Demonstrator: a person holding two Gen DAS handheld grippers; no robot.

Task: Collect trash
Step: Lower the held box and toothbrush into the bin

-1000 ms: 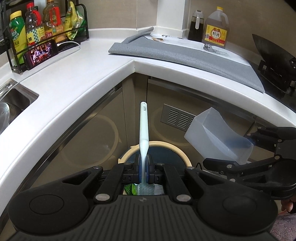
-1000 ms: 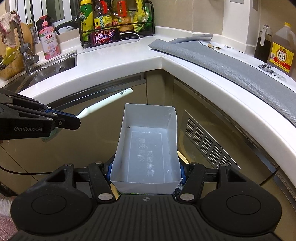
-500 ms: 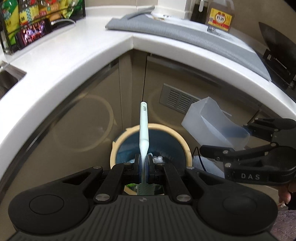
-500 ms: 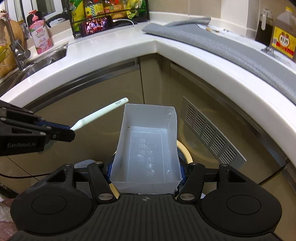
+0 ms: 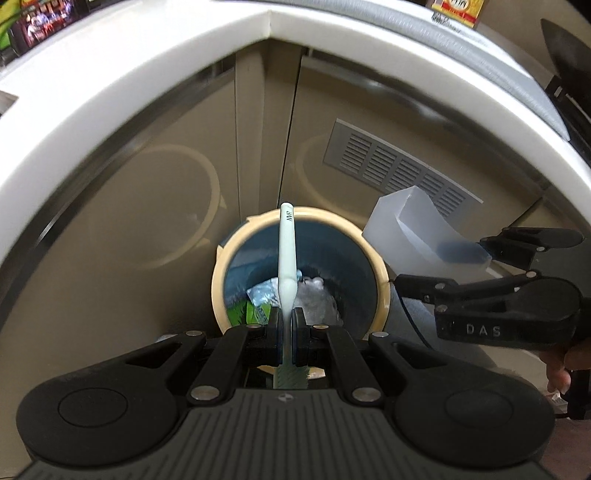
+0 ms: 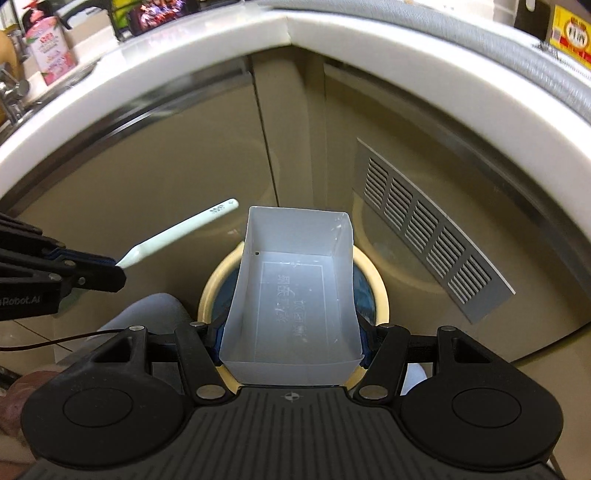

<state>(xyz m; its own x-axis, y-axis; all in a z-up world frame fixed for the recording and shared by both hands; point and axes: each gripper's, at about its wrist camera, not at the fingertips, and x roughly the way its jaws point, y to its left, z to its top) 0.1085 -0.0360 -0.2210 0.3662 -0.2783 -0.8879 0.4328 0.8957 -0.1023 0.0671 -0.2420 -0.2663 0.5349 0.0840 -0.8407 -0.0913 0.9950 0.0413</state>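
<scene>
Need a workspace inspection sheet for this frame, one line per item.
Surface: white countertop overhead; grey mat on it.
Job's things: toothbrush and clear plastic box held over the round bin; wrappers inside the bin.
Clutter: pink bottle and phone on the counter.
Grippers: left gripper shut on the toothbrush; right gripper clamps the box.
Cables: thin dark cable at lower left.
Surroundings: beige cabinet doors, vent grille.
</scene>
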